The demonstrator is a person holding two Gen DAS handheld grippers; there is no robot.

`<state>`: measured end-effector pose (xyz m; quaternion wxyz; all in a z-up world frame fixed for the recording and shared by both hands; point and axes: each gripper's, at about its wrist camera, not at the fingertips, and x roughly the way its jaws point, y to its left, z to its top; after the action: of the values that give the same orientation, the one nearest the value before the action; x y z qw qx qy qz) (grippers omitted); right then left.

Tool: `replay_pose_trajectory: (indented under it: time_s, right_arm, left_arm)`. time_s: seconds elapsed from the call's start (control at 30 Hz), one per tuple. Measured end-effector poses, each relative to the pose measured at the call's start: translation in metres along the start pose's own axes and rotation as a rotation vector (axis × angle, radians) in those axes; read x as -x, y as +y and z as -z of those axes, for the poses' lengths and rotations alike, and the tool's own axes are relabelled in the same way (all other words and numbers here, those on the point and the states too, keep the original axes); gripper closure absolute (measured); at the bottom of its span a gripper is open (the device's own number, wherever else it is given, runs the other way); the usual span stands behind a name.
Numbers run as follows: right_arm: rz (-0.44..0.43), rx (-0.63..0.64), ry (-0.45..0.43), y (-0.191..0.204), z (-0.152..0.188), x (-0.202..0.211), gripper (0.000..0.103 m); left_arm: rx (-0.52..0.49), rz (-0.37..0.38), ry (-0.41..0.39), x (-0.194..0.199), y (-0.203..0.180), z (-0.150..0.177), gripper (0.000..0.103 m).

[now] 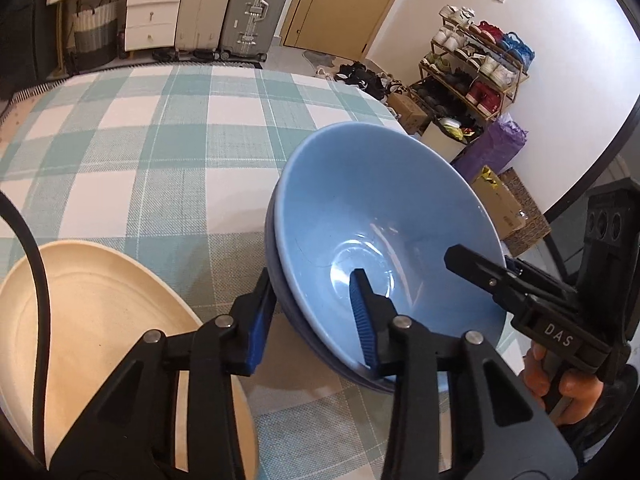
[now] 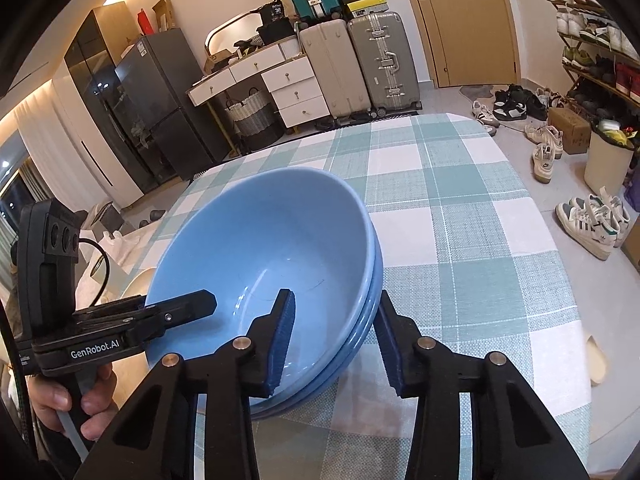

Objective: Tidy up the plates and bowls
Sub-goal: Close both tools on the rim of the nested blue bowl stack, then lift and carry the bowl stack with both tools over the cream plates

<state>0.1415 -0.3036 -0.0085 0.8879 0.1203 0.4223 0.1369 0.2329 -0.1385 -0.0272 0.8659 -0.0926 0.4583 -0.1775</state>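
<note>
Both tongs straddle the rim of the stacked blue bowls [image 1: 384,216], one from each side. The left gripper [image 1: 316,312] has one blue pad inside the top bowl and one outside the wall; the pads look closed onto the rim, grasping the stack, though contact on the outer pad is partly hidden. The right gripper [image 2: 336,340] sits the same way on the opposite side, its inner pad against the bowl's inside wall, its outer pad just beside the outer wall, and reads as clenched on the stack too. The bowls rest on the checked tablecloth [image 1: 160,140], directly ahead of both tongs, neither hand nearer. A cream plate [image 1: 104,320] lies just beside the bowls, on the left gripper's side. The left view shows that plate fully; the right view shows only its edge, but reveals three nested rims.
</note>
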Motion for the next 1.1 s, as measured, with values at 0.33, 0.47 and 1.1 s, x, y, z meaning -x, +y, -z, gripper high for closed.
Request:
replay_pose_trajectory:
  time_s: [0.33, 0.47, 1.1]
  right_arm:
    - [0.019, 0.028, -0.023, 0.01, 0.002, 0.012, 0.062]
    - [0.02, 0.038, -0.038, 0.015, 0.002, 0.021, 0.062]
    - [0.015, 0.108, -0.103, 0.054, 0.0, 0.062, 0.062]
  left_arm:
    - [-0.01, -0.009, -0.028, 0.016, -0.005, 0.008, 0.069]
    - [-0.018, -0.013, -0.049, 0.029, -0.009, 0.011, 0.069]
    - [-0.054, -0.061, -0.168, 0.111, -0.027, 0.028, 0.069]
